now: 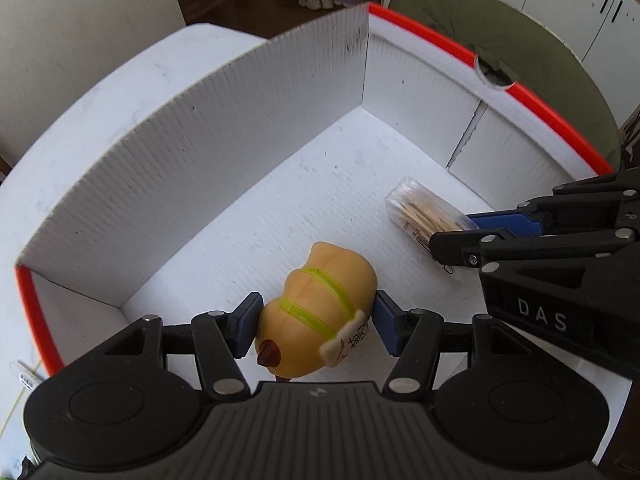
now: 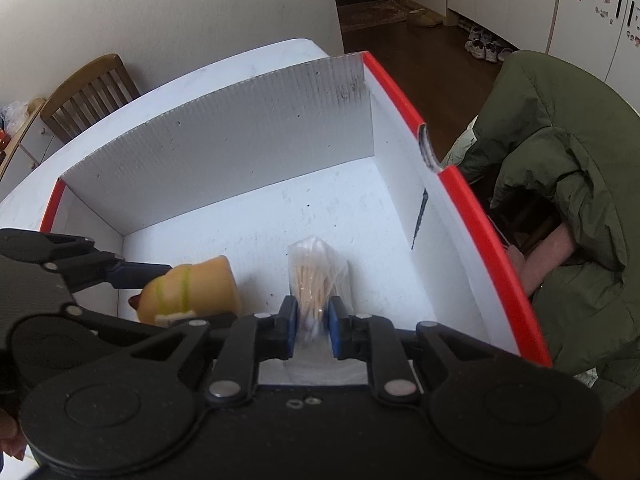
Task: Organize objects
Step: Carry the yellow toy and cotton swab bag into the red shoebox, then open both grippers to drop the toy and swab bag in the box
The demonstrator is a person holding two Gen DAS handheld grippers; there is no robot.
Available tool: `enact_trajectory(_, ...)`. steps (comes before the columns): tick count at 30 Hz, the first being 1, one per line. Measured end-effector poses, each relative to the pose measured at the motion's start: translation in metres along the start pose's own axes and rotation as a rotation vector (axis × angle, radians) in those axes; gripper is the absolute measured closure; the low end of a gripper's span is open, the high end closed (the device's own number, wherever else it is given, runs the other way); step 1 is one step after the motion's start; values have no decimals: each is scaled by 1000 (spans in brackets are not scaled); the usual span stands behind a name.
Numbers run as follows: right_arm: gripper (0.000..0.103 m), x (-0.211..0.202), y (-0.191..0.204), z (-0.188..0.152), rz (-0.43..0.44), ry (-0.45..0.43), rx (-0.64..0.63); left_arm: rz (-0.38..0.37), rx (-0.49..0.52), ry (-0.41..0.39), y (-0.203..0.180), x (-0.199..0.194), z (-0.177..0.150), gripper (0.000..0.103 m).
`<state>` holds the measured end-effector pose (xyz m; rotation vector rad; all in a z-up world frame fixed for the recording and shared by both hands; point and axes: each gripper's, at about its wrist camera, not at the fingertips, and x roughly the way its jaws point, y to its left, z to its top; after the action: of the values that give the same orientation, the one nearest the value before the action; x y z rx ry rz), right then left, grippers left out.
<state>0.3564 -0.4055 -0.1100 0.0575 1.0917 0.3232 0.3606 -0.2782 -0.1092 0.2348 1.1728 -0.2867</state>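
A white corrugated box with a red rim [image 1: 436,40] lies open under both grippers; it also shows in the right wrist view [image 2: 472,200]. My left gripper [image 1: 316,328] is shut on a tan toy with green stripes [image 1: 320,308], held just above the box floor; the toy also shows in the right wrist view [image 2: 192,292]. My right gripper [image 2: 313,330] is shut on a clear pack of toothpicks [image 2: 316,276], inside the box toward its right side. The pack also shows in the left wrist view [image 1: 424,212], with my right gripper [image 1: 464,228] on it.
The box stands on a white table [image 1: 120,76]. A green jacket [image 2: 568,184] hangs over a chair just right of the box. A wooden chair [image 2: 88,92] stands beyond the table's far left. A small labelled item [image 1: 26,378] lies left of the box.
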Motion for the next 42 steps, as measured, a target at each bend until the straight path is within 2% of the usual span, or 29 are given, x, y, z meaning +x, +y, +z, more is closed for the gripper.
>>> enact_trajectory(12, 76, 1, -2, 1, 23, 2, 26, -39, -47, 77, 7, 13, 2, 40)
enact_trajectory(15, 66, -4, -3, 1, 37, -14, 38, -37, -56, 71, 8, 10, 1, 39)
enact_trajectory(20, 63, -17, -1, 0, 45, -50, 37, -61, -96, 62, 13, 3, -1, 39)
enact_trajectory(25, 58, -33, -3, -2, 59, -78, 55, -76, -106, 25, 15, -8, -5, 39)
enact_trajectory(29, 56, -45, -3, -4, 76, -100, 62, -75, -117, -12, 17, -21, -8, 31)
enact_trajectory(35, 47, -71, 2, -8, 98, -146, 49, -90, -134, -70, 18, -44, -15, 26)
enact_trajectory(37, 40, -80, 4, -10, 104, -167, 40, -99, -135, -91, 18, -54, -20, 25)
enact_trajectory(42, 38, -100, 13, -15, 112, -204, 11, -108, -139, -149, 19, -78, -32, 21)
